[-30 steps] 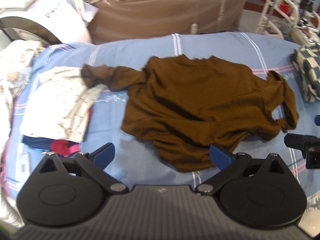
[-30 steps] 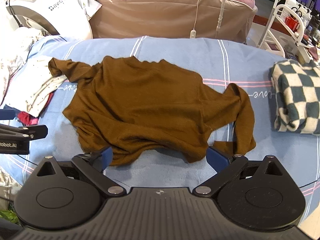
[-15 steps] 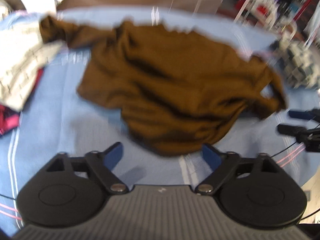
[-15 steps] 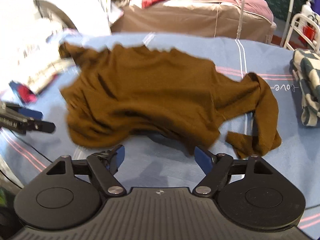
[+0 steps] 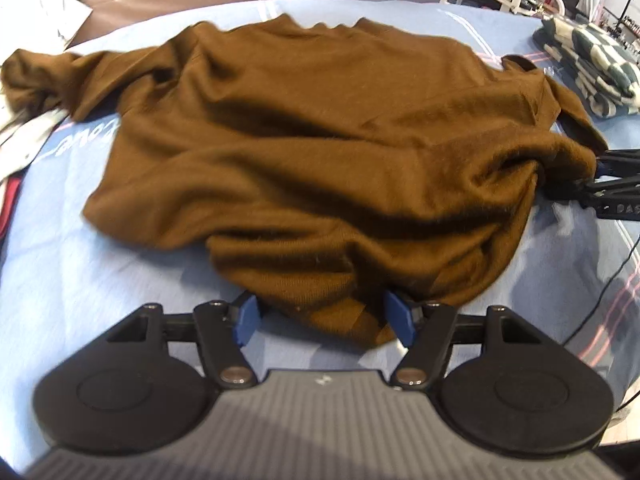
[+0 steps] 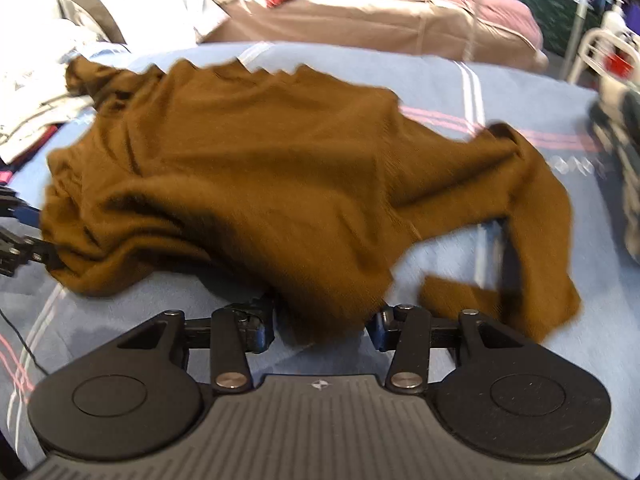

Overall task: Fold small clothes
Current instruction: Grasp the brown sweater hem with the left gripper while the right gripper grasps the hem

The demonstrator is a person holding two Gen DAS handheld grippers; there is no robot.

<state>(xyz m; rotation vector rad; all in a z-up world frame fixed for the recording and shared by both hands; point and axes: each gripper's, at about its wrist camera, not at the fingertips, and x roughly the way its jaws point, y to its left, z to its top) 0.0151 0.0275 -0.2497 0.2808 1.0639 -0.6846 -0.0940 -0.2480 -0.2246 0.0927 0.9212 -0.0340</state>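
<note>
Sweater (image 5: 320,140), brown and crumpled, spread on the blue striped sheet (image 5: 80,280), dead ahead at 12 o'clock from both grippers. Long axis sleeve to sleeve, running roughly 9 to 3 across each wrist view: bunched sleeve (image 5: 36,76) out at 10 o'clock in the left view, looped sleeve (image 6: 536,216) trailing round to 3 o'clock in the right view. Hem on the near side, at 6 o'clock of the garment, and so the edge to take.

Left gripper (image 5: 324,316) at the left stretch of that hem, right gripper (image 6: 320,328) at the right stretch; each hand nearer its own hem corner, neither nearer the sweater overall. From the left view, the other gripper just visible at 3 o'clock, tucked against the bunched hem fold; from the right view, its partner at 9 o'clock likewise.

Both grippers partly open, having just been closing, with hem cloth lying between the blue pads (image 5: 248,318) of each. No clear pinch yet: fabric spanning the gap rather than squeezed, though motion blur in the right view leaves contact there uncertain.

Both hands pitched steeply down toward the sheet, fingers side by side along the hem line. Judged next: finish closing on the hem, then lift toward 12 o'clock.
</note>
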